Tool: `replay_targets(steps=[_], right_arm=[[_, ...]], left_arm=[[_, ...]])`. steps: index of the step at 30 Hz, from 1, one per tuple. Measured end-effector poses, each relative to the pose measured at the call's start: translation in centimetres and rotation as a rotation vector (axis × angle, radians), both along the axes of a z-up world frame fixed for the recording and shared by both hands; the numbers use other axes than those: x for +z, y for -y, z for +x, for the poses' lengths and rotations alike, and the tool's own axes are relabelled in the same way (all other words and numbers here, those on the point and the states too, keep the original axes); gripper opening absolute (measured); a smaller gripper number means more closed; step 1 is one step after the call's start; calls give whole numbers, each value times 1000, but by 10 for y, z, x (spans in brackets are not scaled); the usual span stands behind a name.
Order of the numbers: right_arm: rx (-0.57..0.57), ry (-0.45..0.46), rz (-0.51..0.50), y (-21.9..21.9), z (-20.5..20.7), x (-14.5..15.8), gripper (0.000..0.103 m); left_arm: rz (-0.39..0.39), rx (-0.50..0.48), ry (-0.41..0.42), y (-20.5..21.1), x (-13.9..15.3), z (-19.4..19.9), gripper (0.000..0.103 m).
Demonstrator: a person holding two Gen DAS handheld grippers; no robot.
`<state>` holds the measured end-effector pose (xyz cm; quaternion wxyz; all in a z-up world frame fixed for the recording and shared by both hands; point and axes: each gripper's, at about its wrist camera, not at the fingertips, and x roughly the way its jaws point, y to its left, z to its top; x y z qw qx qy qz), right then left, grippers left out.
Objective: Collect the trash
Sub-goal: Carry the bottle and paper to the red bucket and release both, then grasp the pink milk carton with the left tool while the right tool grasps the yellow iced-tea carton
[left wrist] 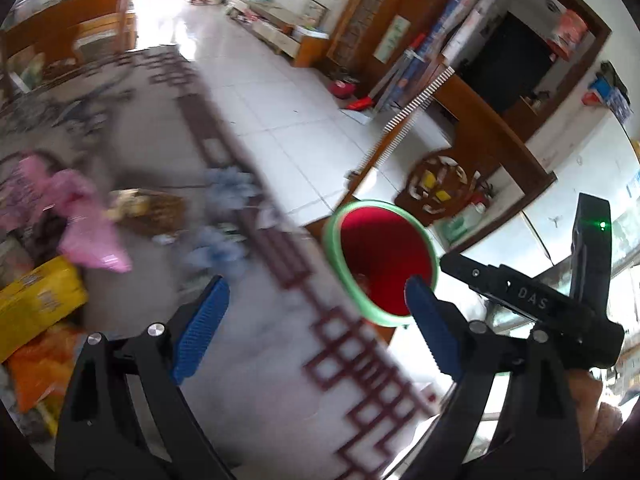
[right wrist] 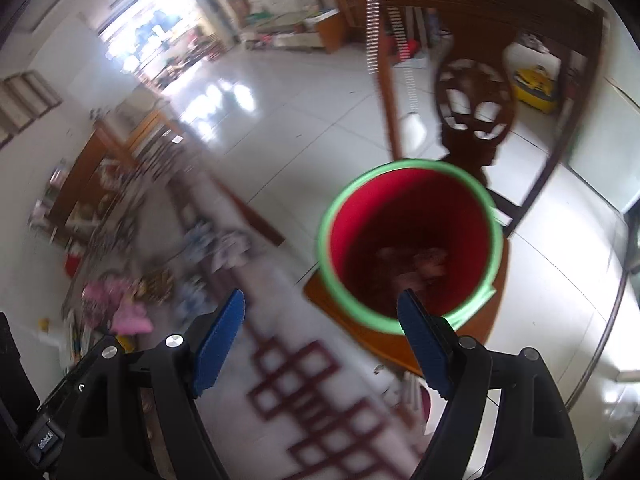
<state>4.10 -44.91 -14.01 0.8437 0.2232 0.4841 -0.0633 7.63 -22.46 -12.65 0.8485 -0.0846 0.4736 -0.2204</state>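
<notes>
Two claws are out over the patterned counter (left wrist: 248, 360), and one red plastic bucket with a green rim (right wrist: 408, 248) stands on a wooden seat beside the counter's edge. Something pale and pinkish lies at the bucket's bottom, too blurred to name. The left claw (left wrist: 316, 320) is released, its blue pads spread wide with nothing between them. The right claw (right wrist: 320, 336) is likewise spread and empty. Back from the bucket, along the counter, the trash lies in a loose heap: one crumpled pink plastic bag (left wrist: 76, 220), one yellow packet (left wrist: 36, 300), one orange wrapper (left wrist: 40, 368), and several bluish-grey crumpled scraps (left wrist: 224, 216), too blurred to count.
</notes>
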Motion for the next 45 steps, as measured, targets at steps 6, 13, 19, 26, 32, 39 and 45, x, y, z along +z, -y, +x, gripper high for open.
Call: replay_targets(steps=[6,13,19,26,32,39,45], right_arm=[[137,13,-23,-74,9,4,76],[246,13,-24,-140,10,3,76],[301,17,-25,-182,4,3,76],[343,14,-53,-214,-2,6,76],[348,1,-73,-223,-2,5,76],[371,-27,-72,-240,11,-1,77],[410,-90,33,-263,35,-18,78]], left_arm=[[4,153,24,-87,8,-15,87],[-107,512,-43,-227,-4,-30,87],[-268,808,-162,-337,-34,-40,87],[-371,929,-265,-383,-65,-25,90],[-416,987,-306,-401,-84,-5,94],[-422,1005,-376,-413,-105,9,94],[-445,961,-369,-415,-109,6,80]])
